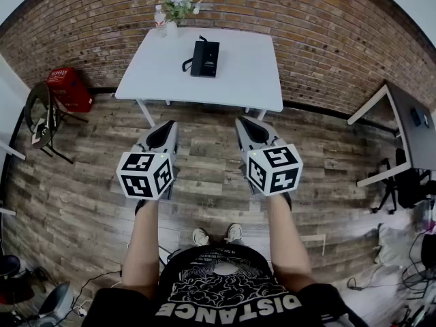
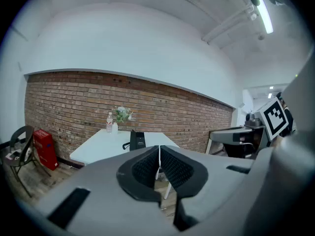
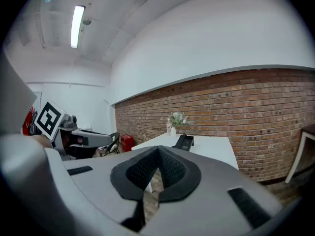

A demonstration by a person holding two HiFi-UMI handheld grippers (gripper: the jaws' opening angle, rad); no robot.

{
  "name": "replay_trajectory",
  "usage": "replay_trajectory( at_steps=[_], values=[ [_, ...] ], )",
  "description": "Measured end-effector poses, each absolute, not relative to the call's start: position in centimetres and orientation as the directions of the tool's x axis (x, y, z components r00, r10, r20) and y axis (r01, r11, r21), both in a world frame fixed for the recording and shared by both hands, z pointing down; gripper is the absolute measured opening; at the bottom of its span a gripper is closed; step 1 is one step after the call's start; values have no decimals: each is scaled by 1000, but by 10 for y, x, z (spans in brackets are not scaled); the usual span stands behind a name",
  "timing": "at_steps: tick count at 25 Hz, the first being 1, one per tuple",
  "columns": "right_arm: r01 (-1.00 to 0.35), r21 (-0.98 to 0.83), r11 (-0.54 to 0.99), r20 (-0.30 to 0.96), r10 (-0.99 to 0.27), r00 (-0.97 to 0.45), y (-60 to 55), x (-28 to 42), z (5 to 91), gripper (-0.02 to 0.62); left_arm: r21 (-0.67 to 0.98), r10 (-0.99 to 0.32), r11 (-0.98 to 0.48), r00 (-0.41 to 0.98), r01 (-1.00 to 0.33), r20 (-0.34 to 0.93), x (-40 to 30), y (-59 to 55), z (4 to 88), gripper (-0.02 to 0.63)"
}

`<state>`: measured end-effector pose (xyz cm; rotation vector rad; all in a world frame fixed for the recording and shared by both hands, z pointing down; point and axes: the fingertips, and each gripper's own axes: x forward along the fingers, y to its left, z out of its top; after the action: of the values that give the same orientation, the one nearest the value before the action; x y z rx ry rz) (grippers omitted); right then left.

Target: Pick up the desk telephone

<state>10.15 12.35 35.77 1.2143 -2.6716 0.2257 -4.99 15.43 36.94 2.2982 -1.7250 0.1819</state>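
A wood-plank floor [image 1: 204, 172] filled the room between the person and a brick wall [image 1: 327, 39]. Nearest, two bare forearms held the left gripper [image 1: 165, 125] and the right gripper [image 1: 246, 121] side by side over the planks, well short of the furniture. Each gripper's own view showed its ribbed pads pressed together with nothing between them.

Beyond them stood a white table [image 1: 252, 80]. The desk telephone [image 1: 204, 58] lay on its far half, left of centre, with its cord looping off the left side. A water bottle [image 1: 159, 19] and a small vase of flowers [image 1: 178, 5] stood behind it at the wall edge.

The telephone looked like rigid, smooth plastic and was probably fairly light. Its handset likely only rested in the cradle, so a careless tilt could spill it. Pinching across the narrow sides of the base seemed the safest hold (the cord would trail along).

Only the head view showed the telephone from above, with the cord's position and a red case [image 1: 68, 88] on the floor to the left. The left gripper view showed what that one hid: the telephone's face sloping up from the tabletop. The right gripper view added the ceiling strip light [image 3: 77, 24].
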Motion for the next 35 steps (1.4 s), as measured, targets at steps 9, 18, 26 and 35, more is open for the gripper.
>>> replay_trajectory(
  at_steps=[9,18,26,35],
  values=[
    [-774,-46,631,244,-745,-622,122,82,364,2,141,-911,-295,323,-945,257,-66,146,377,14],
    [-784,-45,619,260,-751,-607,109,60,374,3,167,-902,-326,359,-930,240,-86,128,383,17],
    [-786,-52,616,262,-751,-606,79,47,381,32,180,-893,-342,378,-922,243,-97,97,391,77],
    [-782,-71,619,263,-745,-614,10,38,391,57,180,-892,-332,370,-926,260,-111,31,399,97]
  ],
)
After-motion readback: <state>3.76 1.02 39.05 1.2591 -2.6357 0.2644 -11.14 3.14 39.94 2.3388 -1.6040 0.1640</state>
